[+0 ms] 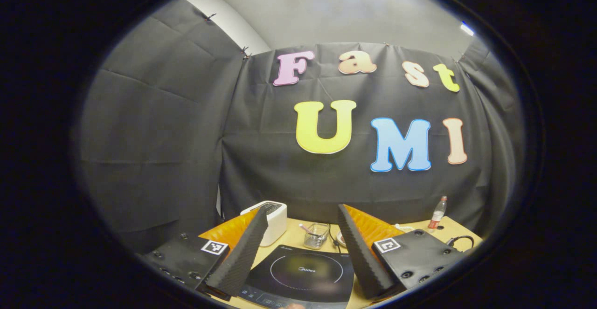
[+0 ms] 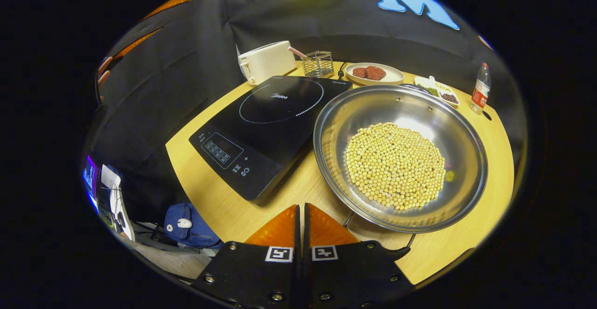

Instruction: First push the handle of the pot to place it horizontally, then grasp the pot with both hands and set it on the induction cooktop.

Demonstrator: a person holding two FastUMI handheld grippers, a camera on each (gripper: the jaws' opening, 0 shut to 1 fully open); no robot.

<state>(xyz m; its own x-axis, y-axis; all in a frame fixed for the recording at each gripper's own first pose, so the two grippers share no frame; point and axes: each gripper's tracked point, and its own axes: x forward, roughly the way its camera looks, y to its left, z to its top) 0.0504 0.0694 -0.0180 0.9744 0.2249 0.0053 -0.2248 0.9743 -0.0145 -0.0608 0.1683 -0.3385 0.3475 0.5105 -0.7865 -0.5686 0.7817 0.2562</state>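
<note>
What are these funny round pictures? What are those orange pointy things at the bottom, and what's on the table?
A person holds a grabbing tool in each hand, and each tool carries a camera looking out along its own two jaws. The round shape comes from the wide lens.

In the left gripper view, the left gripper has its jaws spread wide apart, holding nothing, above the black cooktop.

In the right gripper view, the right gripper has its orange jaws pressed together, empty, just in front of the pot's wire handle.

On the wooden table the shiny pot, full of yellow beans, sits right beside the cooktop. Behind them are a white toaster, a small wire basket, a plate with two red patties, a small dish and a bottle.
</note>
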